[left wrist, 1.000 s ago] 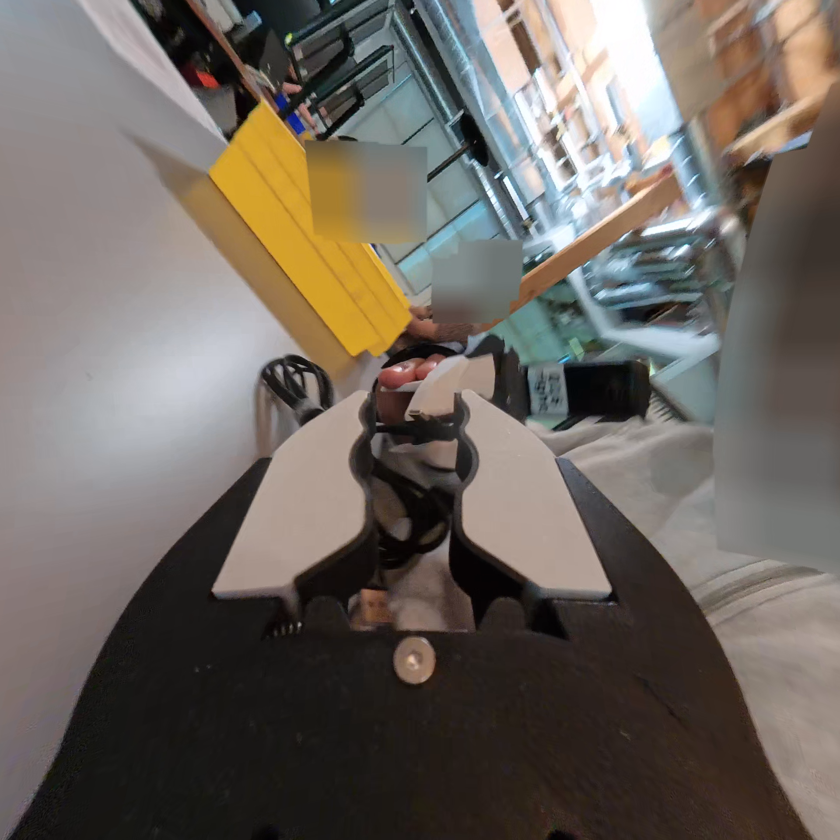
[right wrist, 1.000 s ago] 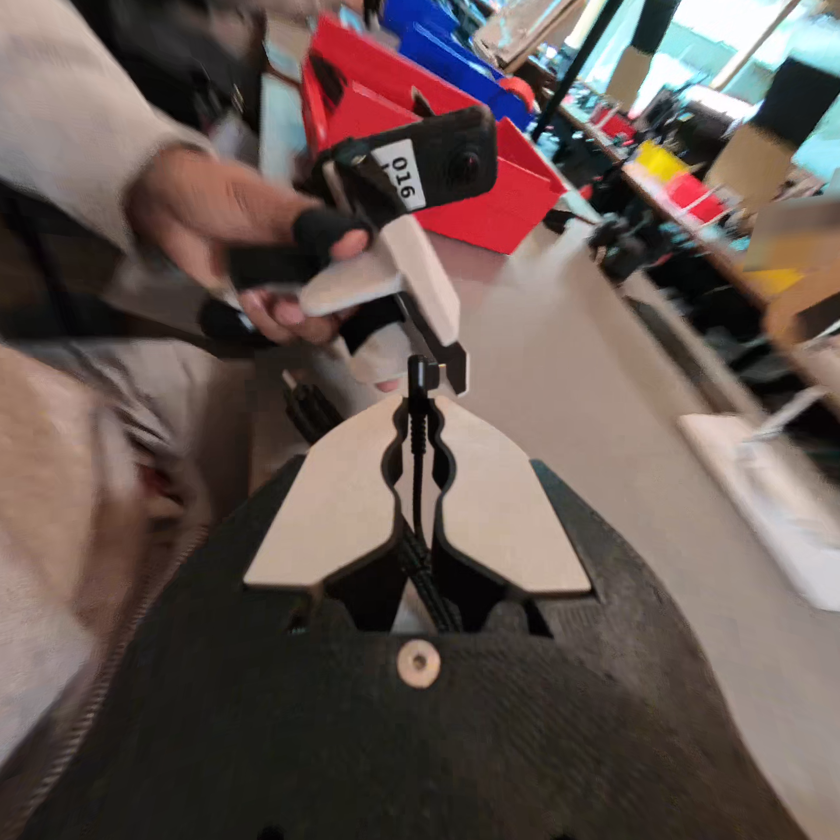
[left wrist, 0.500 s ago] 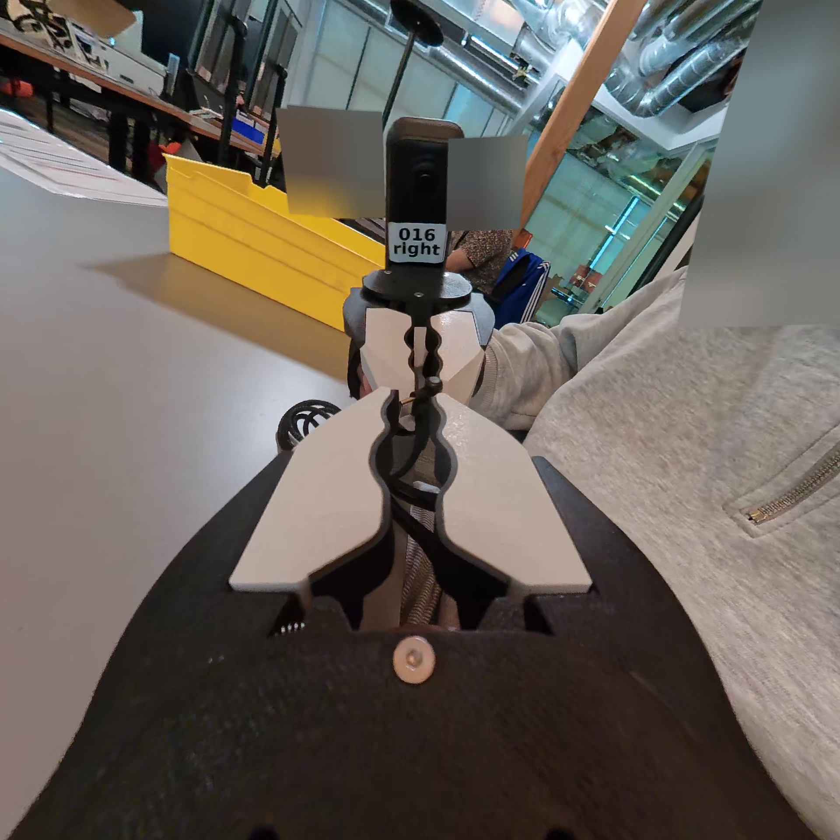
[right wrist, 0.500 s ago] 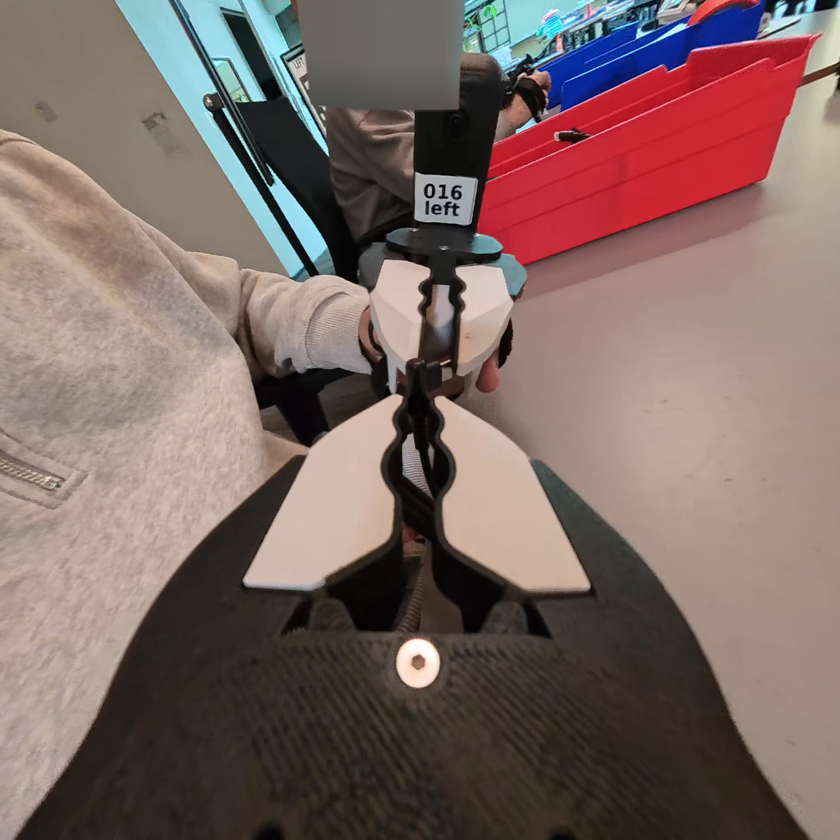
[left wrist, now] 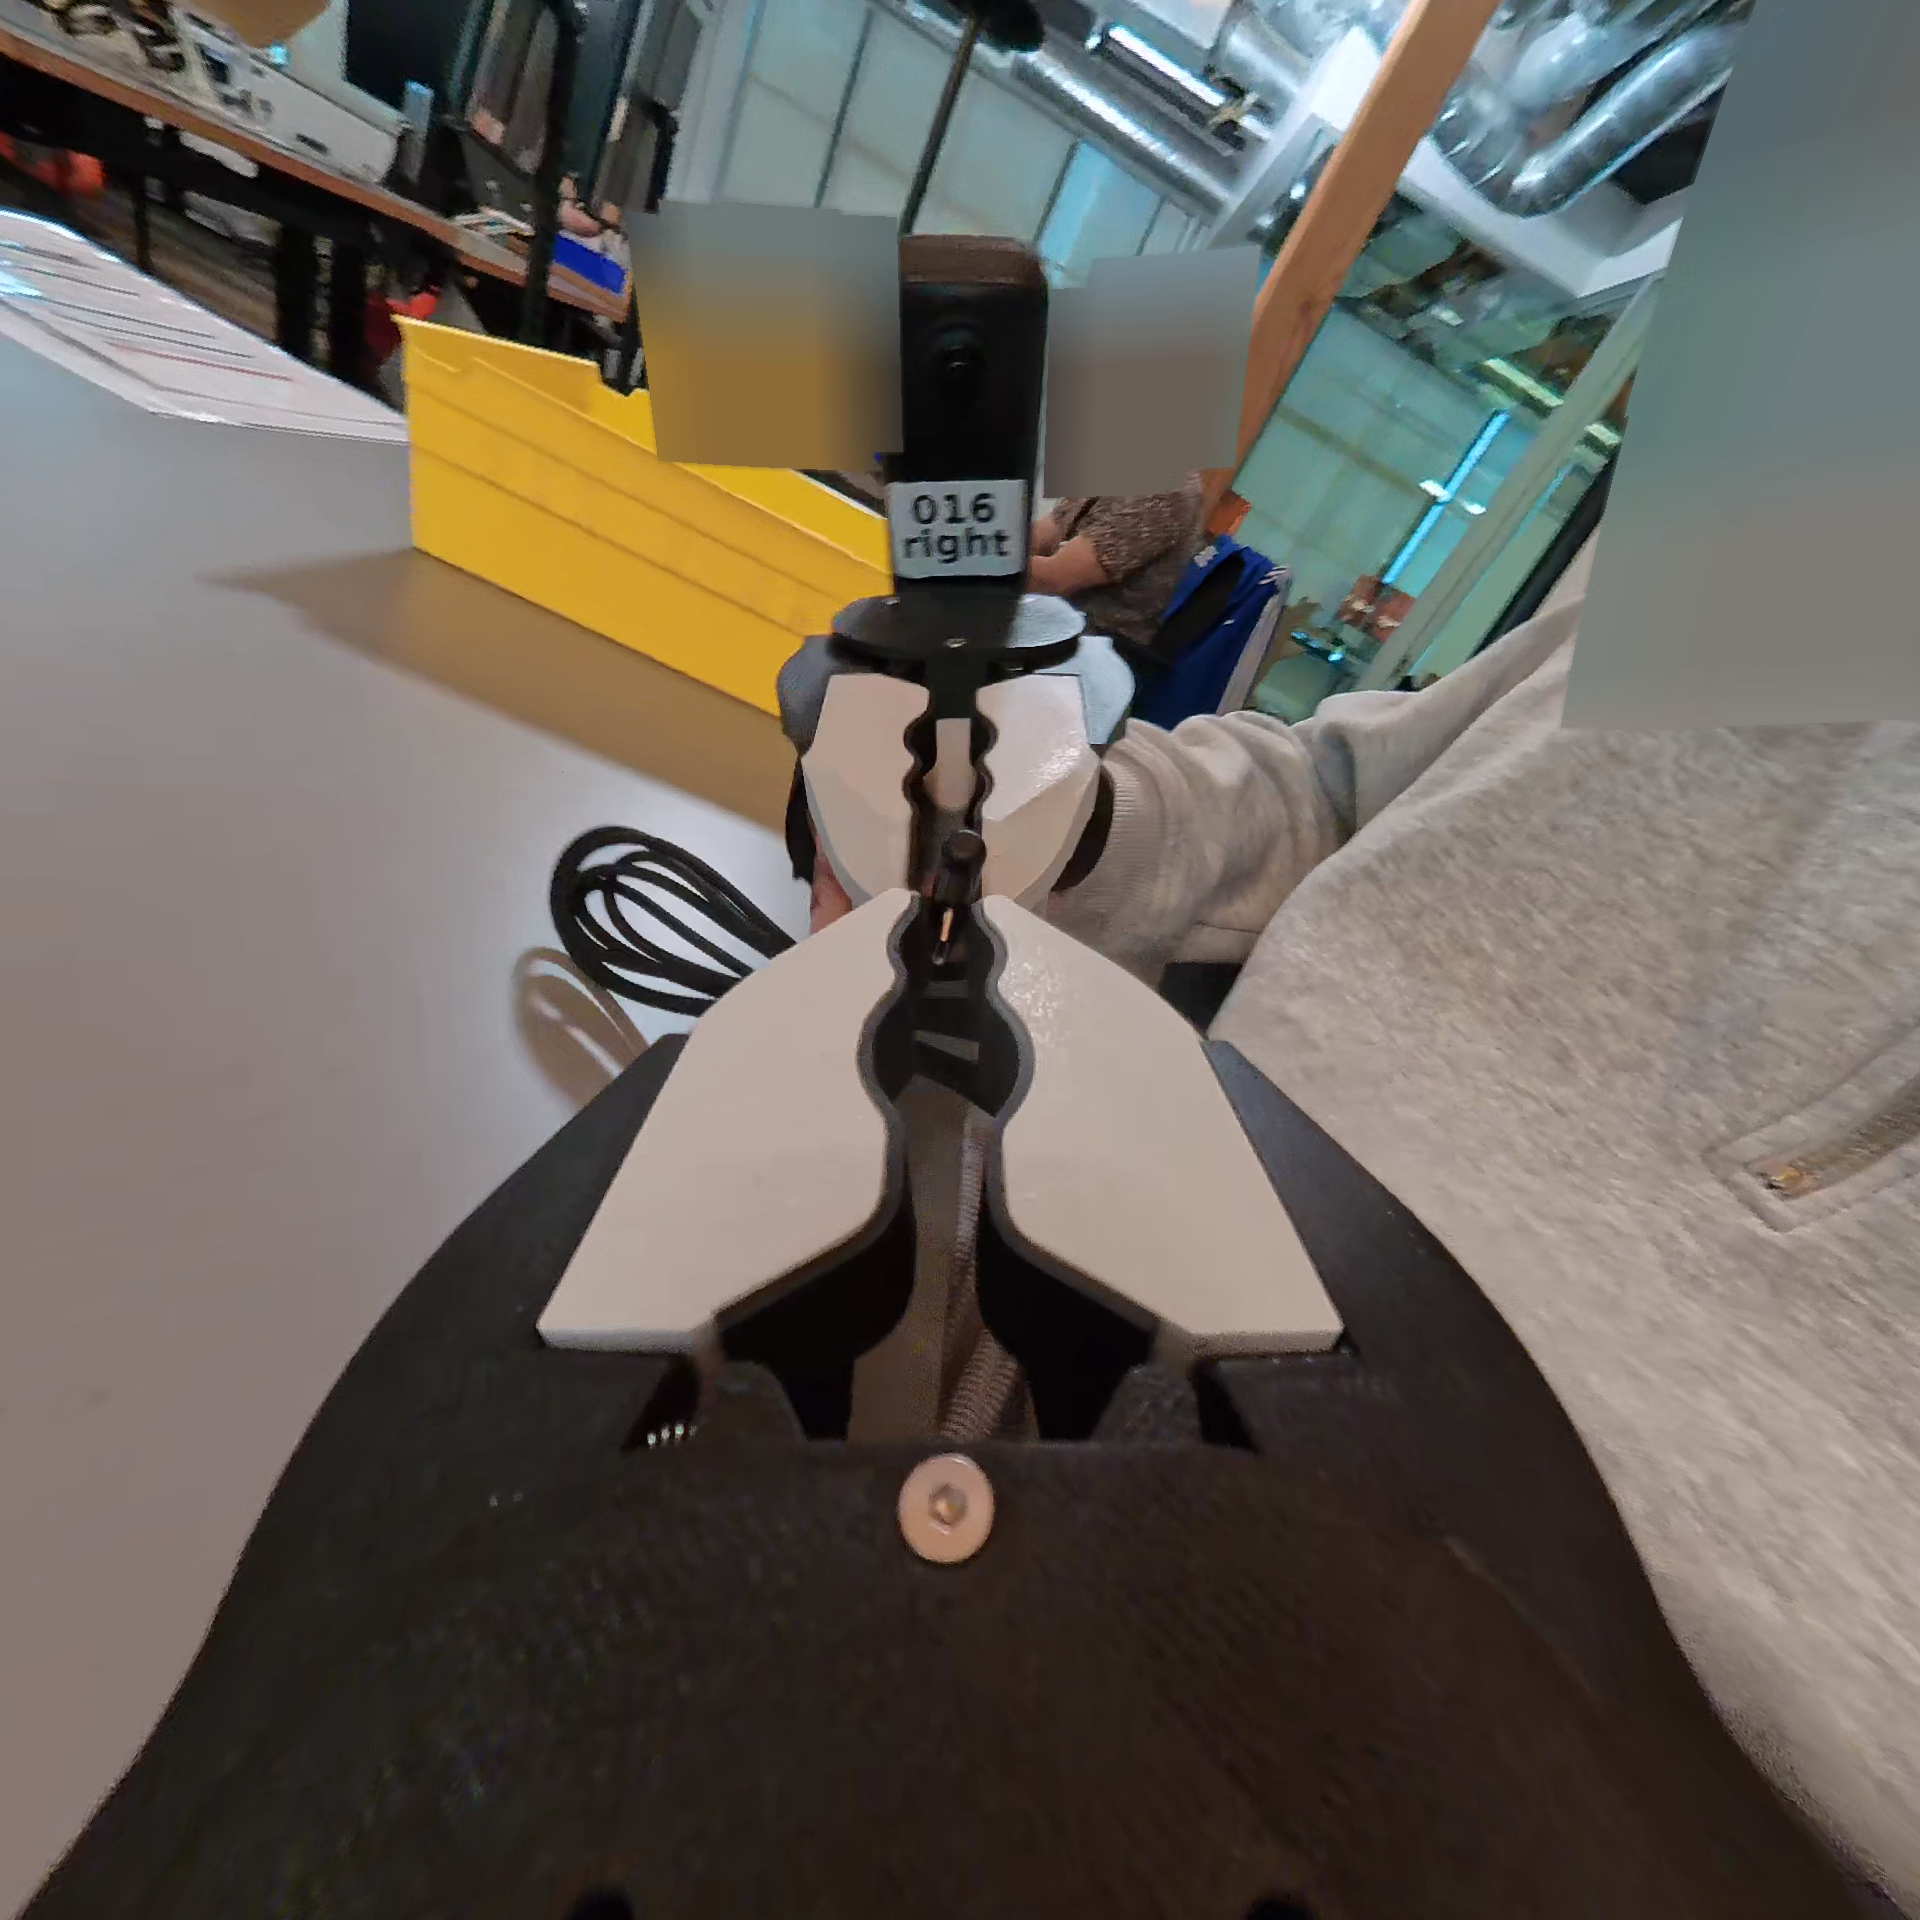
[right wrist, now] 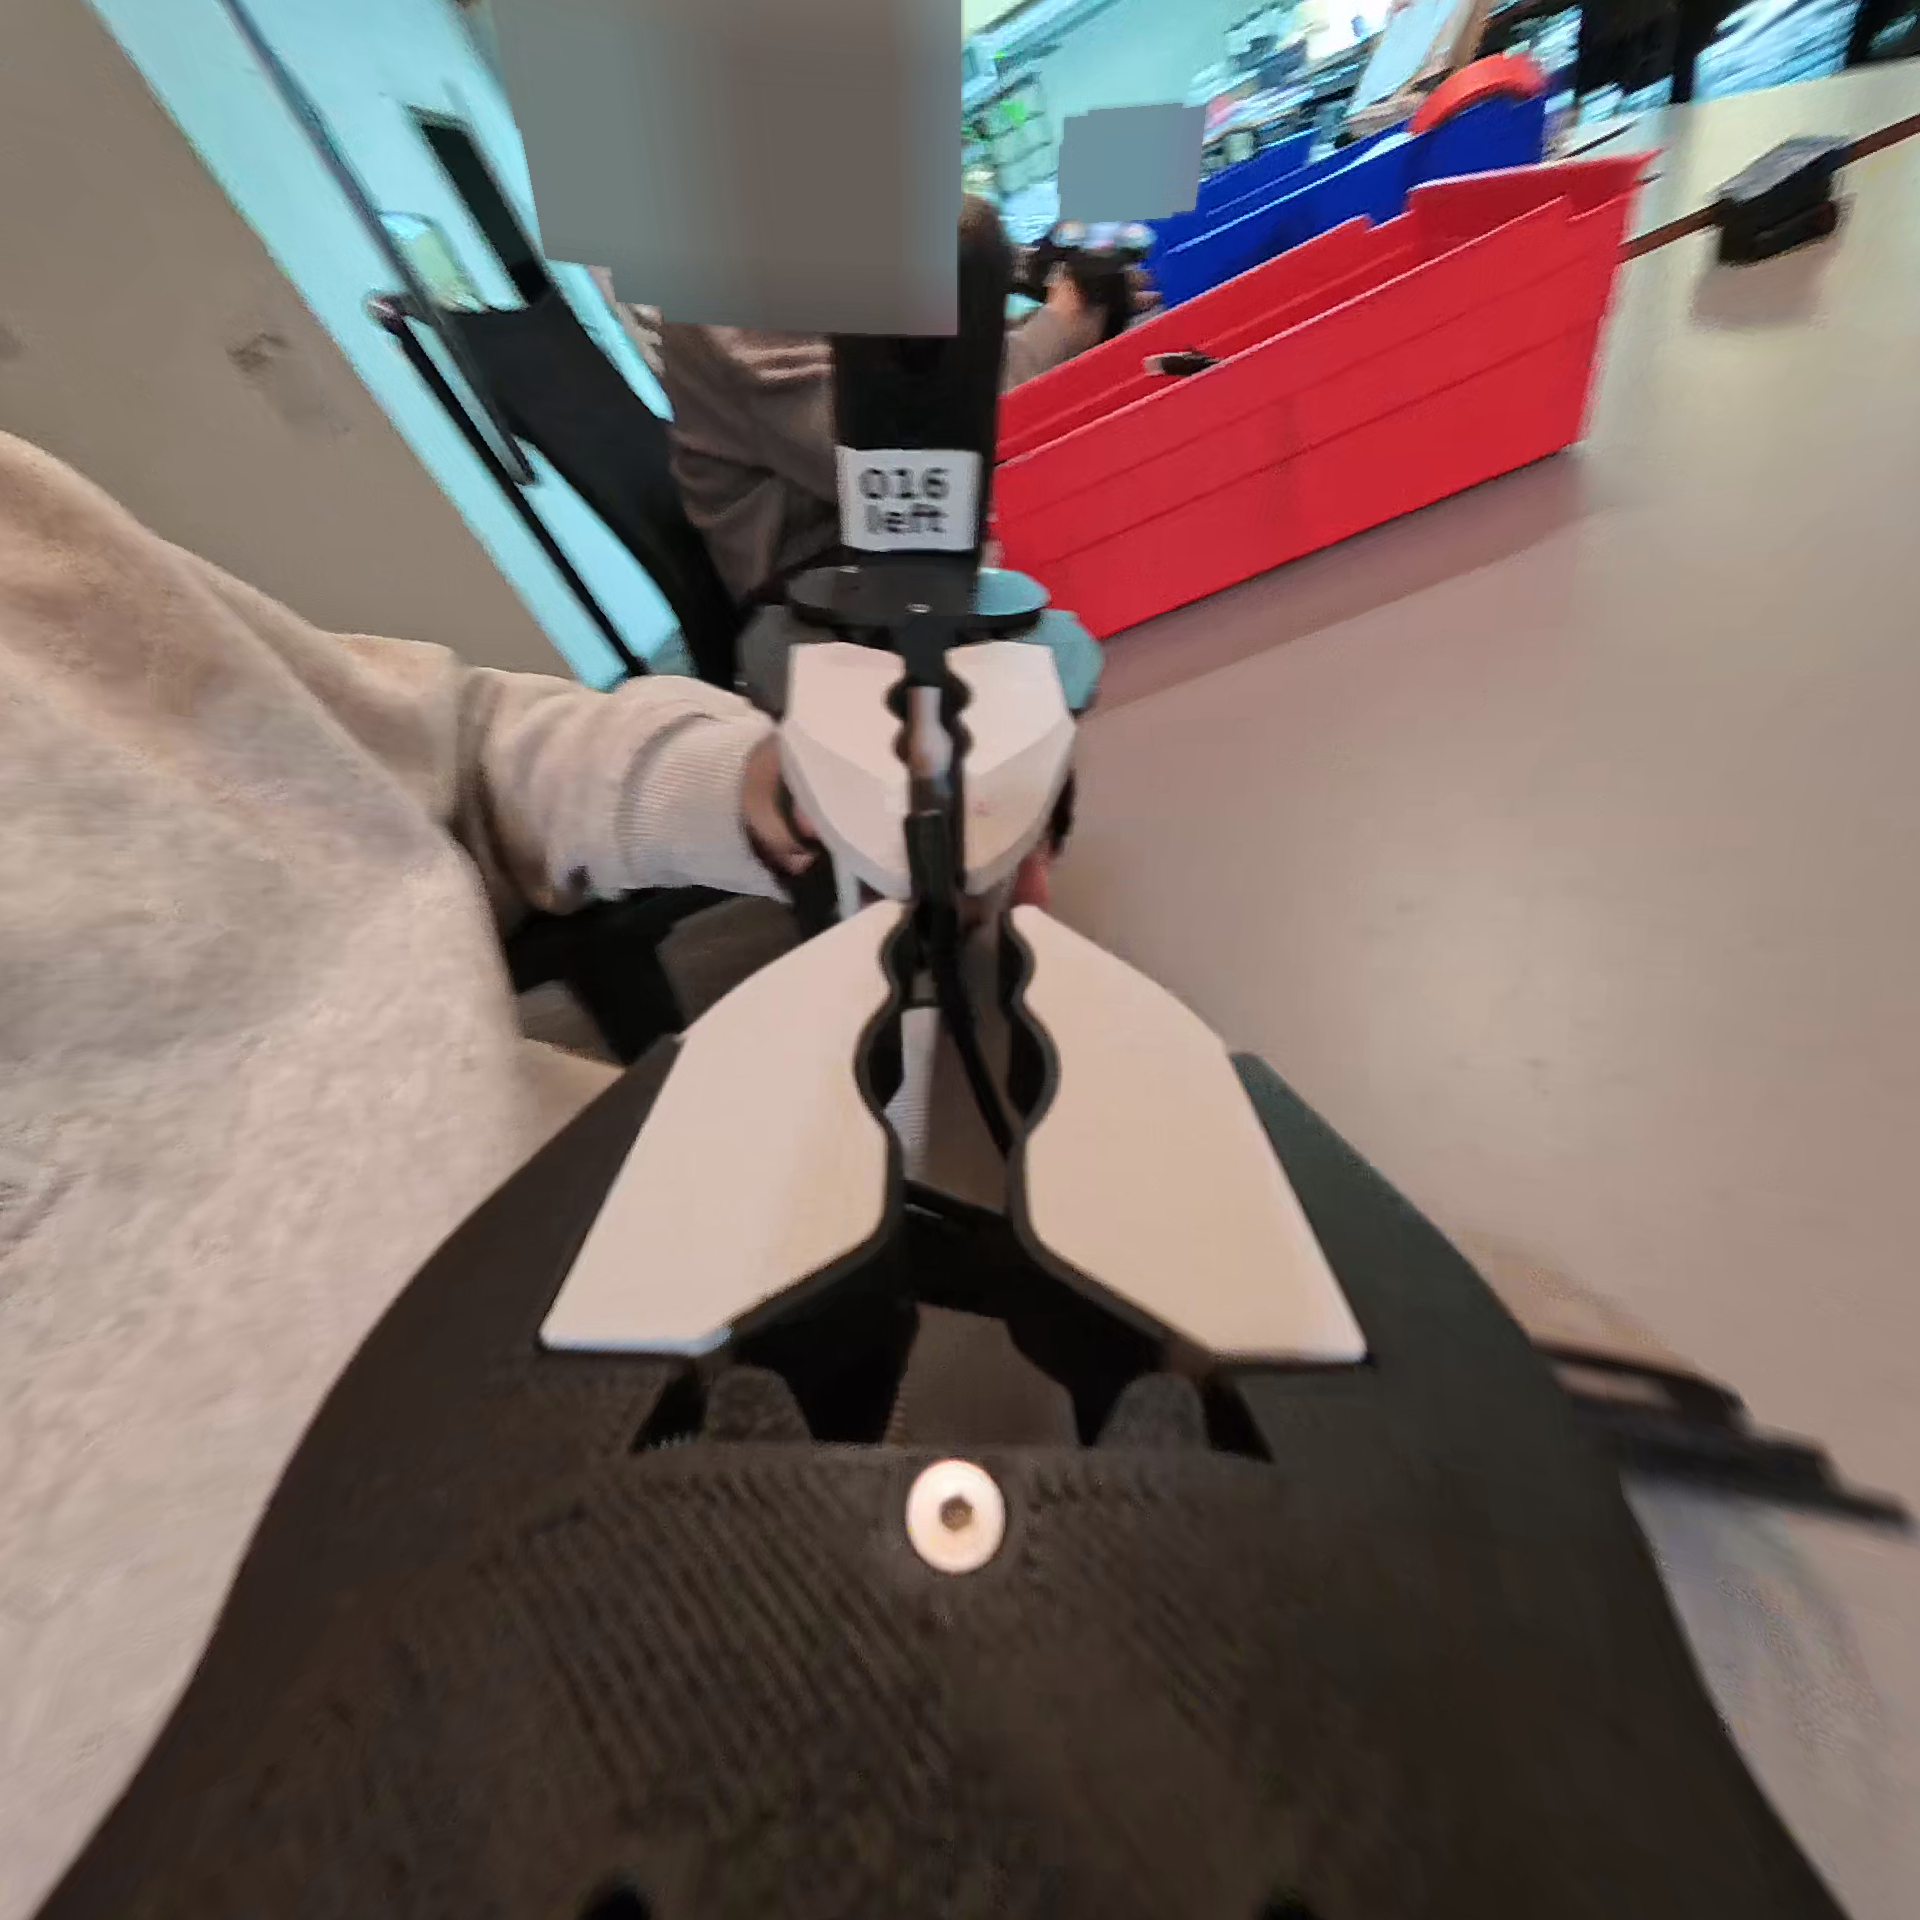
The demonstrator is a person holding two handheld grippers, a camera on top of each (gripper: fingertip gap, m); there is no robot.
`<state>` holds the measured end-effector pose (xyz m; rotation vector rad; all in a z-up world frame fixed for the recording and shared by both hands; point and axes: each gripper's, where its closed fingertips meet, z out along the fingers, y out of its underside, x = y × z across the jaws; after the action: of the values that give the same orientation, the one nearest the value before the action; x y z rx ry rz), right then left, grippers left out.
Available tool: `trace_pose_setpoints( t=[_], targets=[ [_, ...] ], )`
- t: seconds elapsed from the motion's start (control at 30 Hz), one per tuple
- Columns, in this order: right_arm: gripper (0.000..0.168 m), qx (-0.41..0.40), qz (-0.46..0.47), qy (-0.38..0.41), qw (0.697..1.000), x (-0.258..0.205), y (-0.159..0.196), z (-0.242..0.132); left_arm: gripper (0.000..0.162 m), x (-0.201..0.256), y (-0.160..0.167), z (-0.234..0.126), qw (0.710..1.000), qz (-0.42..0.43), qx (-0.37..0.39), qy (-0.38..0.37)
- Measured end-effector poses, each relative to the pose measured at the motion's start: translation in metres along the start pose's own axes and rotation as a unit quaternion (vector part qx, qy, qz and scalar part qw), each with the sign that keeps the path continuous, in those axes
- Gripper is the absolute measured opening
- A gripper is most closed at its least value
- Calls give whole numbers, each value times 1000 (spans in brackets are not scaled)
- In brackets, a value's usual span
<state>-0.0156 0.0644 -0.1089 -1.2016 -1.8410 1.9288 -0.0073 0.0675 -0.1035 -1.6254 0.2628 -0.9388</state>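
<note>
My two grippers face each other tip to tip above a grey table (left wrist: 260, 831). My left gripper (left wrist: 943, 920) is shut on the black cable (left wrist: 940, 966), and a small gold-tipped plug shows between its tips. My right gripper (right wrist: 954, 920) is shut on the same black cable (right wrist: 971, 1060), which runs forward into the left gripper's fingers (right wrist: 831, 769). In the left wrist view the right gripper (left wrist: 945, 831) holds a black plug end just in front of my tips. The rest of the cable lies coiled (left wrist: 644, 925) on the table.
A yellow bin (left wrist: 582, 520) stands on the table behind the coil, with paper sheets (left wrist: 156, 343) to its left. A red bin (right wrist: 1351, 416) and a blue bin (right wrist: 1351, 177) stand on the other side. A person's grey sleeves and torso (left wrist: 1558, 1039) are close by.
A second ago both grippers were tilted. They have swung level and now face each other tip to tip, each still holding the black cable. The right gripper's jaws look slightly wider.
</note>
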Motion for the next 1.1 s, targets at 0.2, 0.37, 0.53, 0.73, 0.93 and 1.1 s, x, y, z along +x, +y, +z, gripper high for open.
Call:
trace_pose_setpoints(
  t=[0.2, 0.37, 0.53, 0.73, 0.93, 1.1],
  targets=[
    [21, -16, -179, 132, 975, 14, -2, -1, 6, -11, -1, -1, 999, 12, -1, -43],
    [11, -26, -239, 160, 957, 12, -2, 1, 6, -12, 0, -1, 999, 7, -3, -41],
    [8, -30, -211, 140, 967, 10, -1, 2, 6, -10, 0, -1, 999, 3, -3, -33],
    [8, -8, -179, 129, 975, 8, -10, -4, 12, -10, -10, -5, 999, -8, 27, -29],
    [8, 24, -148, 135, 979, 13, -22, -16, 18, -23, -22, -19, 995, -32, 67, -59],
    [8, 37, -144, 153, 977, 19, -28, -27, 26, -30, -40, -35, 991, -15, 89, -102]
  ],
)
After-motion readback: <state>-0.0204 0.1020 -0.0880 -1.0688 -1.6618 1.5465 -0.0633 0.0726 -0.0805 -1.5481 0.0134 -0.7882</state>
